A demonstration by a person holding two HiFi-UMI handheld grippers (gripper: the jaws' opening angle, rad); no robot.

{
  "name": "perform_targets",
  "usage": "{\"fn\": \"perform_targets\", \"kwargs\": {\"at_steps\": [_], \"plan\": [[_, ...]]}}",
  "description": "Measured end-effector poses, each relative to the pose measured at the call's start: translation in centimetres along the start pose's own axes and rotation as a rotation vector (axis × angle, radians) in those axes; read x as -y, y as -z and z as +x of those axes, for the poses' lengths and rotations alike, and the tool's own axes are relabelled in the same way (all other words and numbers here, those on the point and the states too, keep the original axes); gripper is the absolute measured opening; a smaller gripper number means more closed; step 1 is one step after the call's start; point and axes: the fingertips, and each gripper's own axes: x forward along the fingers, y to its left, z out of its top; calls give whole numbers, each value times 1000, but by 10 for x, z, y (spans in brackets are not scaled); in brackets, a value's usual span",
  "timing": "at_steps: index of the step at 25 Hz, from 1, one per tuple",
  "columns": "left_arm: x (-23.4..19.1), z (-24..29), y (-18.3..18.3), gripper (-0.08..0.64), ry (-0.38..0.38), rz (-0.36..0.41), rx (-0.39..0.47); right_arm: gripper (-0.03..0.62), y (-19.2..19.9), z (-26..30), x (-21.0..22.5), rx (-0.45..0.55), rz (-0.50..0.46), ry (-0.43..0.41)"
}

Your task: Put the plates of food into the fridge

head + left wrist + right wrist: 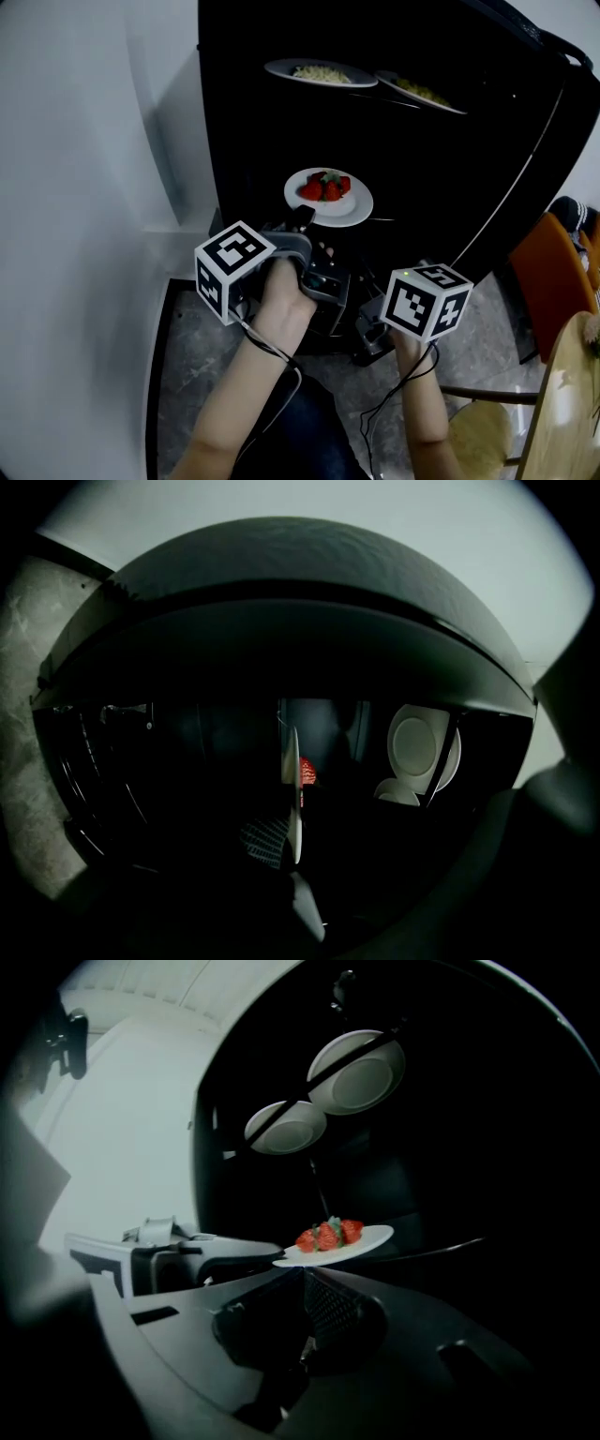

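Step in hand: loading the third plate. At the centre of the head view, the left gripper (286, 841) is clamped on the near rim of the strawberry plate (352, 208) and holds it level at the mouth of the open fridge (450, 169). The strawberries (325, 187) sit in a heap on it. Two plates of pale food, the left upper plate (281, 67) and the right upper plate (452, 107), already rest on the shelf at the upper centre of the frame. The right gripper (305, 1302) hangs at the lower right, its jaws brought together on nothing. Whether the strawberry plate touches a shelf cannot be told in the dark interior. Judgement: the next move calls for carrying the plate level and deeper in, setting it flat on the lower shelf, then releasing it.
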Motion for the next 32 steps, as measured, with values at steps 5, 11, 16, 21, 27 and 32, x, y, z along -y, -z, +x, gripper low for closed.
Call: {"fn": "perform_targets", "kwargs": {"at_steps": [5, 11, 16, 21, 27, 32], "plan": [[-1, 1, -1, 26, 0, 25, -7, 15, 3, 6, -21, -23, -55, -62], [2, 0, 13, 26, 21, 50, -65, 14, -4, 17, -9, -24, -69, -18], [14, -13, 22, 26, 84, 154, -83, 14, -11, 30, 5, -7, -53, 17], [32, -30, 27, 26, 136, 462, -46, 14, -22, 37, 21, 32, -28, 69], [40, -31, 40, 25, 116, 930, -92, 14, -35, 5, 14, 209, -59, 110], [76, -32, 51, 20, 170, 1494, 44, 14, -53, -42, 10, 419, -167, 233]]}}
